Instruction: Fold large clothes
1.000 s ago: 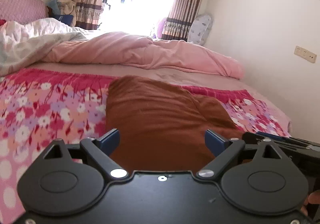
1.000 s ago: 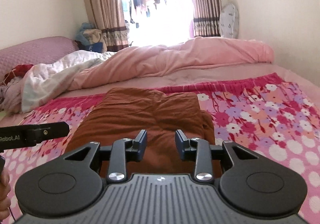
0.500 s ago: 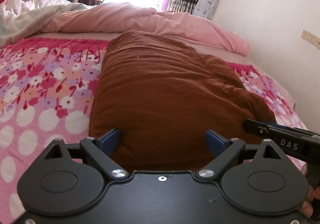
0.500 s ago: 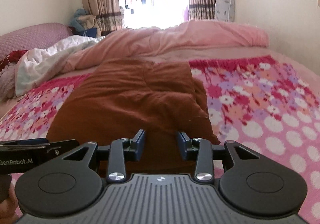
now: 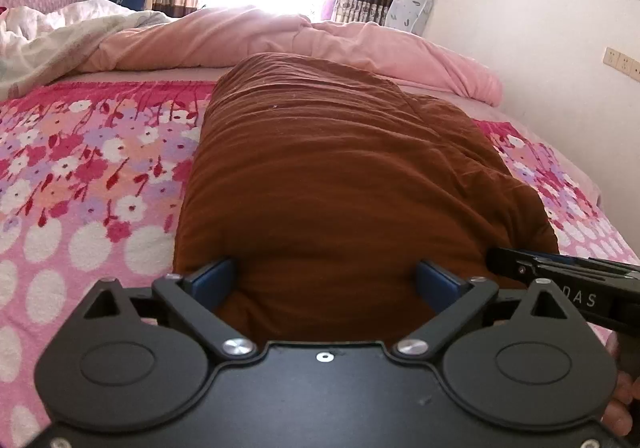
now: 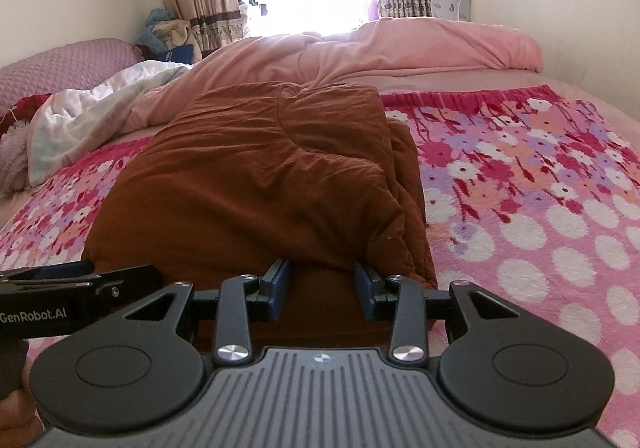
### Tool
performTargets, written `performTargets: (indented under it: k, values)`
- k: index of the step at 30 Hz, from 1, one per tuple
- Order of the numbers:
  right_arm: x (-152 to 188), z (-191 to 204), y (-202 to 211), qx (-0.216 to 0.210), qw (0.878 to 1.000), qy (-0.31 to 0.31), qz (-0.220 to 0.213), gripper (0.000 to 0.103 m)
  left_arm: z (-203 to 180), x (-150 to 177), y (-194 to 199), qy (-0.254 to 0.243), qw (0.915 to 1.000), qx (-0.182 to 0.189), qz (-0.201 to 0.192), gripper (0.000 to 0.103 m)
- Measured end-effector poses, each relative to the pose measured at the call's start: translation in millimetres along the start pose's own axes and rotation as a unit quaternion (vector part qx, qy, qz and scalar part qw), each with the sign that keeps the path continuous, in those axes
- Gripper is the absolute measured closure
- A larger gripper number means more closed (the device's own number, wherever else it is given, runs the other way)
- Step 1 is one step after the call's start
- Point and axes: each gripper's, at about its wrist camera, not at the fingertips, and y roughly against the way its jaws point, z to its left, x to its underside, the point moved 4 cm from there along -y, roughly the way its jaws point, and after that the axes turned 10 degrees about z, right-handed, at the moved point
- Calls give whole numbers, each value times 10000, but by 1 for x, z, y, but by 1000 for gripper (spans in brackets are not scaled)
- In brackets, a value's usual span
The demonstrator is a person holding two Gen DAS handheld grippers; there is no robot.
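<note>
Now you are at the near edge of the brown garment [image 5: 340,184], which lies part-folded on the floral blanket [image 5: 80,184] of the bed. Your left gripper [image 5: 326,280] has its jaws spread wide, your right gripper [image 6: 322,282] about half open, and neither holds anything. Next, I judge, nip the near hem at both corners and carry it forward.

Folded brown garment [image 5: 344,176] fills the middle of the floral blanket [image 5: 92,184]; open blanket lies on both sides. Beyond it, a bunched pink quilt [image 6: 384,48] bars the far edge. The wall [image 5: 532,28] closes the right side.
</note>
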Motion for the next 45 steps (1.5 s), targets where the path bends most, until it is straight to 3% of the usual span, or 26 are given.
performTargets:
  k: [7,11,24,34,45]
  values:
    - [-1,1,10,32,10000,-9,23,59,-4,-2,19,93,9999,-130,-3,3]
    - [0,2,32,3,10000,-44,-9,48,-9,3,55,206,9996,-16,-203,3]
    - [56,11,125,132,9996,161,-166,35,-25,71,144,252,9987,-425,-136,3]
    - [90,17,173,170,9986,227,-448,31,-34,109,175,214,9979,-590,-130,3]
    - [105,22,187,145,9984,182,-514,30,-41,125,193,181,9977,-622,-186,3]
